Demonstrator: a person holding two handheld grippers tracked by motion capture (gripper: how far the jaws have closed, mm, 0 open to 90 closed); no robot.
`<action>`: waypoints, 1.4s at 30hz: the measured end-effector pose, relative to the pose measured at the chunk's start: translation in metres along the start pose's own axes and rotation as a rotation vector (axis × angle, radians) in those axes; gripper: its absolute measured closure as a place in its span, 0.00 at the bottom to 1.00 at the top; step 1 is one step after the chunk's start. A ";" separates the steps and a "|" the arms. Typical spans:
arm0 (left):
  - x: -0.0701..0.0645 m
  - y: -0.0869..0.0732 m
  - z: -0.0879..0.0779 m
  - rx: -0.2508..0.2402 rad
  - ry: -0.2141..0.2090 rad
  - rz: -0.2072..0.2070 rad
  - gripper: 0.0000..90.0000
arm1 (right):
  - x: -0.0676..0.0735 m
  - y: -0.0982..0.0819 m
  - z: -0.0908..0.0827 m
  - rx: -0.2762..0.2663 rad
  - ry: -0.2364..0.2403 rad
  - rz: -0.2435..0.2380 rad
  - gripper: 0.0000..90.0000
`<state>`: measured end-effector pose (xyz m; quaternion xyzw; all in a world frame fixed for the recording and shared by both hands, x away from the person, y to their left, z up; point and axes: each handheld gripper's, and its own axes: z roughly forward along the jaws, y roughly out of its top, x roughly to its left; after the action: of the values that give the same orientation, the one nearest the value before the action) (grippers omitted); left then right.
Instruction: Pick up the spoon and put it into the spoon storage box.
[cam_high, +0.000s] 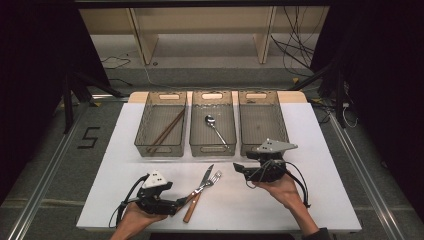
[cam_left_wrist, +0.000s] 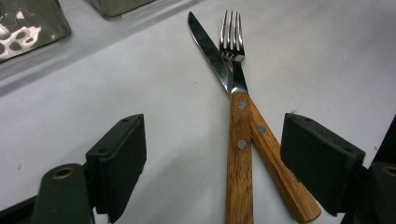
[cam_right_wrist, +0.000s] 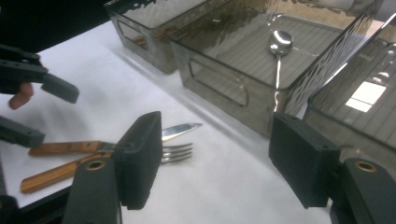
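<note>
Left gripper view: open left tool (cam_left_wrist: 212, 163) apparently straddles crossed knife (cam_left_wrist: 208, 49) and fork (cam_left_wrist: 233, 42).

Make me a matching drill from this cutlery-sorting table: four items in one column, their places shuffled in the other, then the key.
Items
1. pair of brown wooden chopsticks
2. shiny metal spoon
3. wooden-handled steel fork
4. wooden-handled steel knife

Places
A. middle smoky plastic bin
B. on the white table, crossed over the knife
C. left smoky plastic bin
D. on the table, blade under the fork's neck

Pairs: 1-C, 2-A, 3-B, 4-D
</note>
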<state>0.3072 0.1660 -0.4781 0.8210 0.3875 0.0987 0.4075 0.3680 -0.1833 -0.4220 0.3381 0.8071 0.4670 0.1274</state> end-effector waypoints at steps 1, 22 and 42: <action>0.000 0.000 0.000 0.002 -0.001 -0.003 0.25 | 0.000 -0.003 -0.001 -0.005 0.001 0.001 0.38; -0.002 0.009 0.005 0.103 -0.004 -0.008 0.25 | -0.001 -0.040 -0.022 -0.047 0.003 0.055 0.31; -0.005 0.019 0.007 0.230 -0.001 0.009 0.28 | 0.005 -0.055 -0.034 -0.075 0.003 0.064 0.29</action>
<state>0.3174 0.1511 -0.4675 0.8640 0.3925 0.0549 0.3105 0.3227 -0.2213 -0.4498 0.3579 0.7781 0.5012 0.1235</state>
